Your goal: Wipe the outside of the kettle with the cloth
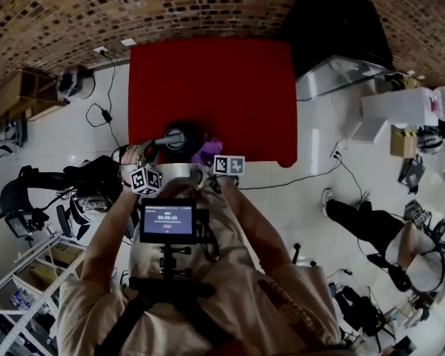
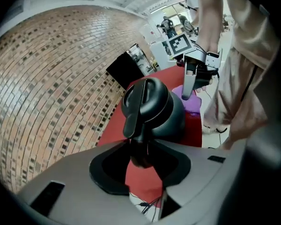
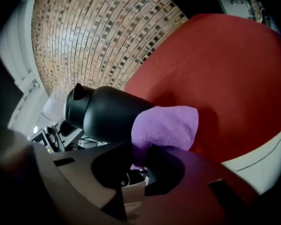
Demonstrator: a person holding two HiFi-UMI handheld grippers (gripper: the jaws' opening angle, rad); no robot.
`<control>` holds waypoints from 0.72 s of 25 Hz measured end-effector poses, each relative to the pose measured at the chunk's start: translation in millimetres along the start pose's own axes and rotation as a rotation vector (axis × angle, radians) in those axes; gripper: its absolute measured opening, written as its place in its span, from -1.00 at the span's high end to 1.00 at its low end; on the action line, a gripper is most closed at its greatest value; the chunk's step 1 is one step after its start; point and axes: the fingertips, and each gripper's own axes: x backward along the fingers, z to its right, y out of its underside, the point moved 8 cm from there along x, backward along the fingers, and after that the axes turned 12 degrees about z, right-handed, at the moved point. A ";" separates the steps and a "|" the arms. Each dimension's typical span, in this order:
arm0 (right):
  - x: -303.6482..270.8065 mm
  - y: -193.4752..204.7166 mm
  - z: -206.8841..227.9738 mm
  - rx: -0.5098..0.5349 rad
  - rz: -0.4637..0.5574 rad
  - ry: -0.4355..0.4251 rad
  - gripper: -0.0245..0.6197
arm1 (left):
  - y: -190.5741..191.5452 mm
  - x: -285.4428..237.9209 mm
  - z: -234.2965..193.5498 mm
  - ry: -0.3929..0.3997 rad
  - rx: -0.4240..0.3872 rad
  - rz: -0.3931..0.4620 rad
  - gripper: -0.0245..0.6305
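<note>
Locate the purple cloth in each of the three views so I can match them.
Head view: the purple fleecy cloth lies near centre, at the near edge of the red tabletop, just right of the matte black kettle.
Left gripper view: right of centre, behind the kettle.
Right gripper view: centre, against the kettle's side.
Shared landmark: the kettle, next to the cloth in every view.

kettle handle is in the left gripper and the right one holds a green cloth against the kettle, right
No: the cloth is purple, not green, as the right gripper view shows. The left gripper does hold the kettle by its handle.
</note>
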 end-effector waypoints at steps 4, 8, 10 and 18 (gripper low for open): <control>34.7 -15.6 16.6 0.020 0.005 -0.021 0.69 | -11.3 5.8 3.3 -0.031 0.214 -0.047 0.28; 81.6 -41.6 22.4 0.090 0.076 -0.063 0.69 | -14.9 24.8 8.5 -0.077 0.338 -0.081 0.24; 107.5 -56.6 21.1 0.140 0.122 -0.094 0.69 | -15.9 38.6 11.1 -0.120 0.422 -0.091 0.24; 190.0 -112.0 -7.2 0.442 0.281 -0.185 0.69 | -53.1 115.7 3.4 -0.395 1.190 0.185 0.24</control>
